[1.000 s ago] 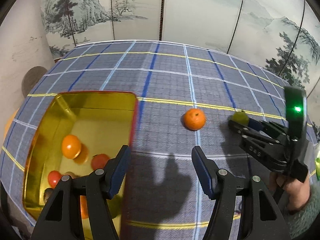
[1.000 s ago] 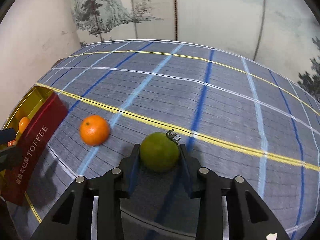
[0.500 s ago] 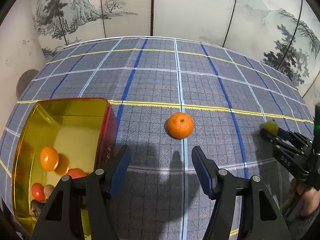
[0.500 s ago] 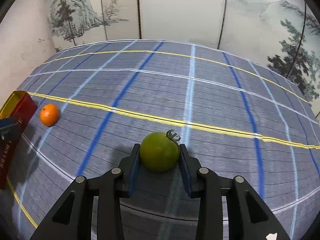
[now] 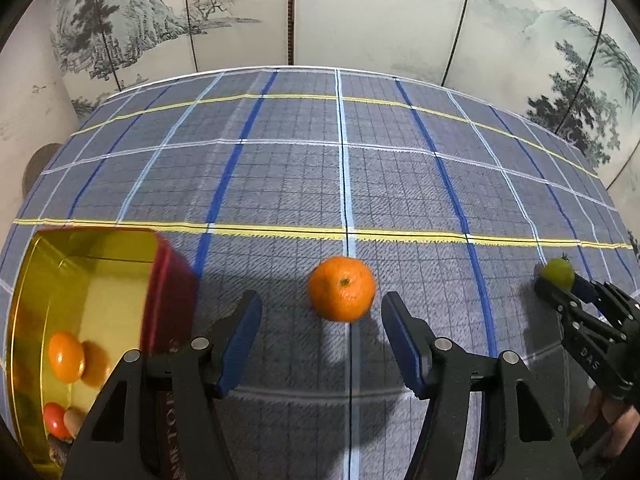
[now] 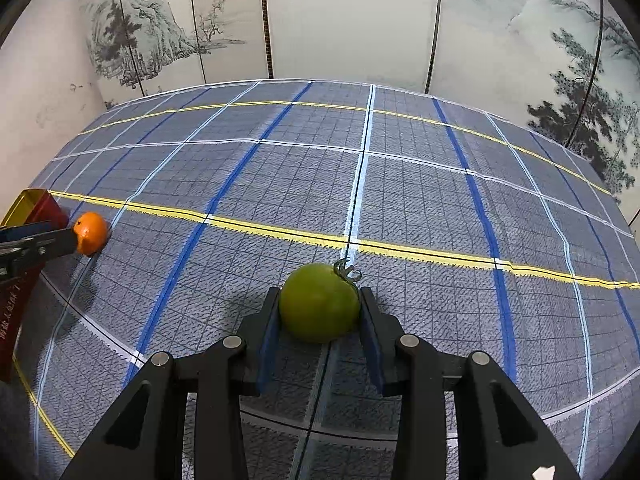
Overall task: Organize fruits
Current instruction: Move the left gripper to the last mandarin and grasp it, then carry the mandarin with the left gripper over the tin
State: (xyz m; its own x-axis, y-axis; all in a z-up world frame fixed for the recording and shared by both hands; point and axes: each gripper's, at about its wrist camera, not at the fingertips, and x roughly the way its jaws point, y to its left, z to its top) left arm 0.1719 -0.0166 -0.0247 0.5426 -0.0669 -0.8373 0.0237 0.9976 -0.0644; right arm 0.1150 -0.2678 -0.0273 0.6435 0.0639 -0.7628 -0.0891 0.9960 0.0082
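Observation:
An orange mandarin point(image 5: 342, 294) lies on the plaid cloth just ahead of my left gripper point(image 5: 322, 334), whose blue pads stand open on either side of it without touching. The same mandarin point(image 6: 91, 233) shows far left in the right wrist view, beside the left gripper's fingers point(image 6: 36, 242). My right gripper point(image 6: 319, 322) is shut on a green tomato point(image 6: 319, 302) with a curled stem. In the left wrist view that tomato point(image 5: 558, 273) sits at the right edge in the right gripper's fingers point(image 5: 576, 304).
A red tin with a gold inside point(image 5: 108, 280) stands at the left, holding an orange fruit point(image 5: 66, 356) and a small red one point(image 5: 56, 420). The tin's red wall point(image 6: 16, 300) borders the right view. Painted folding screens rise behind the table's far edge.
The left gripper has moved right, away from the tin, and closer to the mandarin, which now lies between its fingertips. The right gripper carried the green tomato to the right, away from the mandarin.

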